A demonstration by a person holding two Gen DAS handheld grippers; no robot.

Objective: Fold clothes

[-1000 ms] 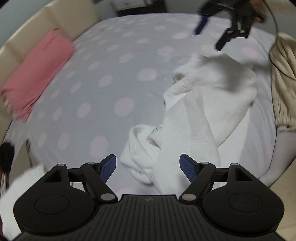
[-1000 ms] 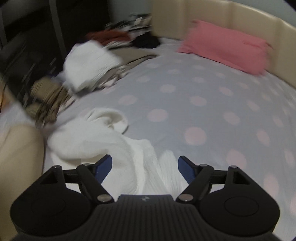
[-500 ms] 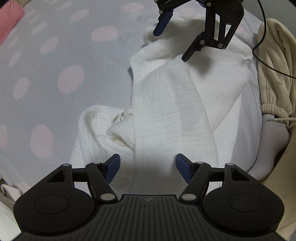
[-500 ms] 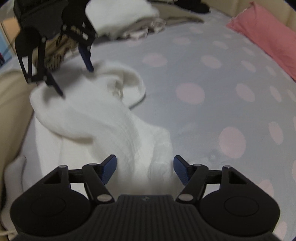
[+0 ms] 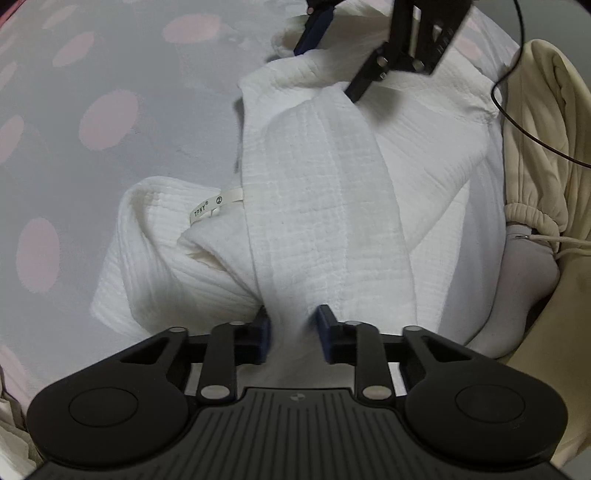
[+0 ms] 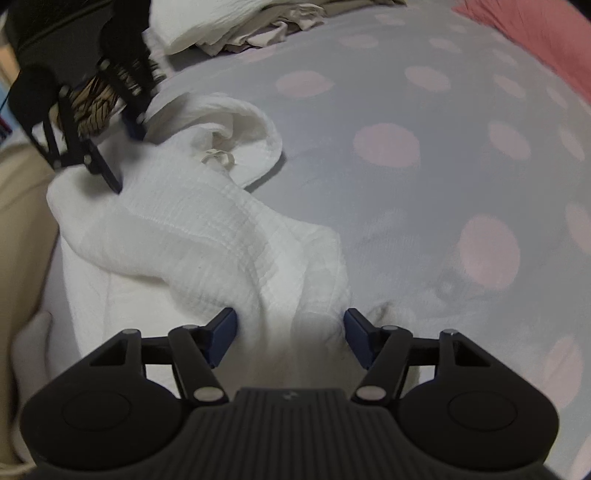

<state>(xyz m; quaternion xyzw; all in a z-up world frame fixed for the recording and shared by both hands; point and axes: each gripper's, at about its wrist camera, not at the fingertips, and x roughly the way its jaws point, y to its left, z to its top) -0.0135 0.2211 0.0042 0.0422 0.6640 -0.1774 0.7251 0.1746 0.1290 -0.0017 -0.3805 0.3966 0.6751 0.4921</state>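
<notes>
Both grippers have dropped onto the white garment [image 5: 325,206]. Left gripper [image 5: 293,332], at 6 o'clock, is closing, pinching its fabric. Right gripper [image 6: 290,336] is narrowing, unclenched, straddling cloth.

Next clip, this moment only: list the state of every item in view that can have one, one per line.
white garment: crumpled and unfolded on the bed, label showing.
left gripper: jaws closing, a fold of the garment between them.
right gripper: jaws closing slightly with cloth between, pads not yet pressing.
spotted bedsheet: spread out, lightly wrinkled.
cream garment: heaped at the bed's edge.
pink pillow: lying at the far edge.
</notes>
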